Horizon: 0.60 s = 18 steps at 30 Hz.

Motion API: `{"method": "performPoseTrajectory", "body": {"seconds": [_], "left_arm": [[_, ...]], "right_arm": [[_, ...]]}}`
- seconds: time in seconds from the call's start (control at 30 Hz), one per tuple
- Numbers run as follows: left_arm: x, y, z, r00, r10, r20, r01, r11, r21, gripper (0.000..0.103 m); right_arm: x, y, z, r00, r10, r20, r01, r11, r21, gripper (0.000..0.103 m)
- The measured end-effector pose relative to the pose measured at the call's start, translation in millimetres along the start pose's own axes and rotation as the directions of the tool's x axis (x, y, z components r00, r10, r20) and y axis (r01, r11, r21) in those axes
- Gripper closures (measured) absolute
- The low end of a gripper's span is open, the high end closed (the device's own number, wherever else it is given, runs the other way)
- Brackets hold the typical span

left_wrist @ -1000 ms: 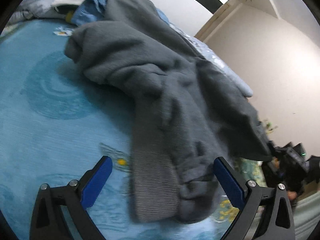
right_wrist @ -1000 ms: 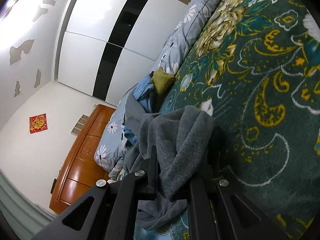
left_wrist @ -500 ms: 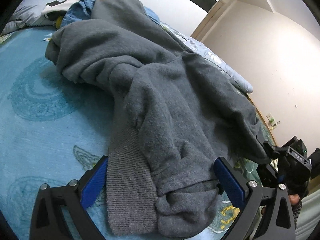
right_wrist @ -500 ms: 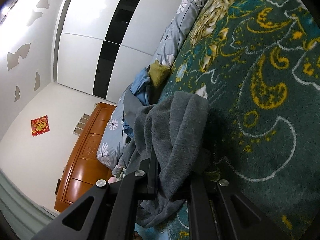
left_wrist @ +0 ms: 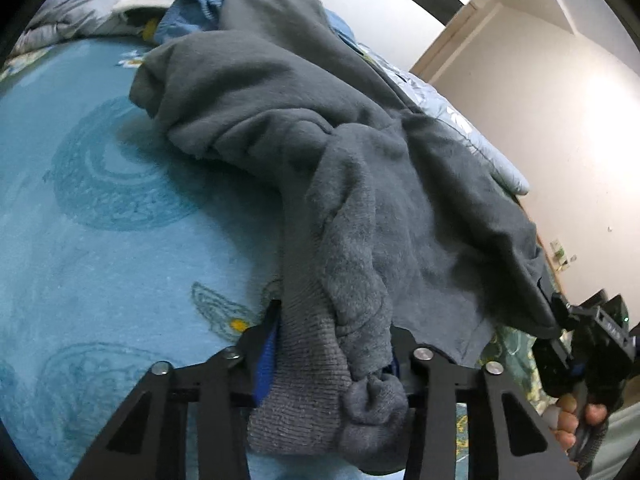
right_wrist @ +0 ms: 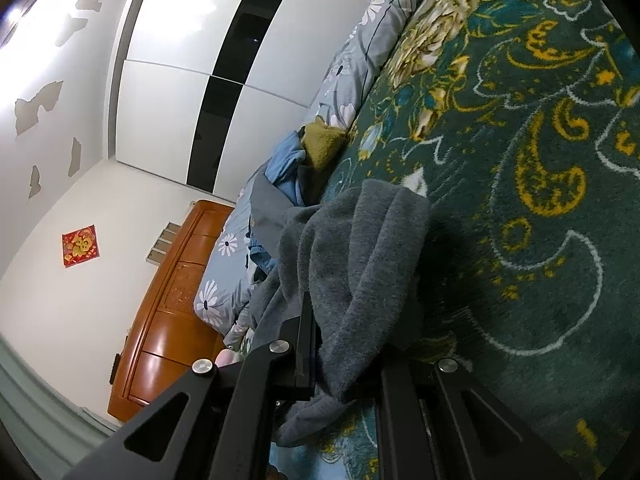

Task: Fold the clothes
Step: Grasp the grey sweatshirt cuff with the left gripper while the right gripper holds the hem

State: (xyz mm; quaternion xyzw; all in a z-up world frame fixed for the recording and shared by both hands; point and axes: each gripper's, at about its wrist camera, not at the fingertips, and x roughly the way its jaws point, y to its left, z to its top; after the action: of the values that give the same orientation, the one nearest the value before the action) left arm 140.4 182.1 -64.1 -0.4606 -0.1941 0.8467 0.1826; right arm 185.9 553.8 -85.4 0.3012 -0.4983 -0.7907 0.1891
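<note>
Both grippers hold the grey sweater, which is bunched on the bed.

The left gripper [left_wrist: 332, 364] pinches the ribbed cuff at 6 o'clock; the right gripper [right_wrist: 348, 360] clamps a thick fold of the grey sweater [left_wrist: 320, 128]. The bunched layers may slip out, or the blue garment [left_wrist: 192, 20] at 12 o'clock may be dragged along.

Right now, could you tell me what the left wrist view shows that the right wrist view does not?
Only the left wrist view shows the left gripper shut on the grey sweater's ribbed cuff, and the right gripper seen from outside with the hand holding it. Only the right wrist view shows the wardrobe, wooden headboard and red wall ornament. Both show the grey sweater on the patterned blanket.
</note>
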Motion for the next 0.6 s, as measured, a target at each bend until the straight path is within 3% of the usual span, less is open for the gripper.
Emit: {"method": "performPoseTrajectory", "body": {"seconds": [0.07,0.33,0.47,0.6], "left_arm": [[-6,5,2,1.000,-0.013,0.006,0.013,1.000,-0.019,0.068],[-71,57,42,0.987,0.030,0.155,-0.016,0.995,-0.094,0.070],[-118,90,69,0.956,0.114,0.269,-0.084,0.989,-0.122,0.071],[-176,138,88,0.906,0.221,0.362,-0.167,0.970,-0.175,0.075]], "right_arm": [[1,4,-1,1.000,0.003,-0.004,-0.003,1.000,-0.007,0.094],[16,37,-14,0.996,0.066,-0.055,-0.070,0.996,-0.064,0.094],[50,65,-33,0.980,0.136,-0.147,-0.151,0.984,-0.099,0.094],[89,96,-58,0.947,0.201,-0.252,-0.239,0.962,-0.129,0.094]]}}
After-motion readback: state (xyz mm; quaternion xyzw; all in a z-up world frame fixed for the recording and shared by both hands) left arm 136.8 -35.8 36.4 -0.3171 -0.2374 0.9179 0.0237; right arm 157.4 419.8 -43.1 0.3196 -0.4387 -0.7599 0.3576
